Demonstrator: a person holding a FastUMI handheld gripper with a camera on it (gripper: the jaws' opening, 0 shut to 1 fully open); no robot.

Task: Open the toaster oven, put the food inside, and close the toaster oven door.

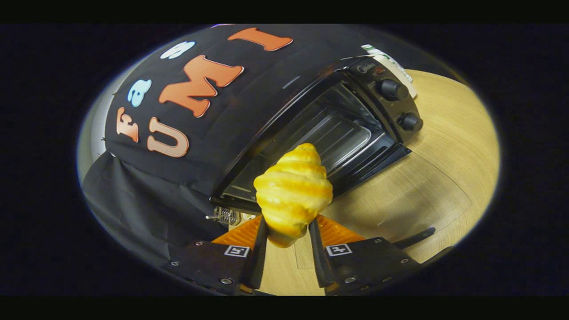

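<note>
The claw (288,238) pinches a croissant (293,193), with one finger pressed on each side of its lower end. The croissant sticks up from the fingers in the middle of the frame, lifted off the desk (435,178). Beyond it, toward the upper right of the frame, sits the oven (320,129). The whole view is tilted, so the oven looks slanted. Its door looks open, folded down toward the desk in front of the opening, though the bend of the view makes this a little hard to be sure of. A wire rack (338,133) shows inside the oven. Two knobs (393,90) sit on the panel at the oven's right side, near the upper right of the frame. The step in hand looks like the middle one: the door seems to be open and the food is held, ready to go in. The next move likely needs the claw to carry the croissant forward over the door and in onto the rack, and to let go only when it rests there. The croissant looks round, so it may roll if dropped. The door is not yet closed.
</note>
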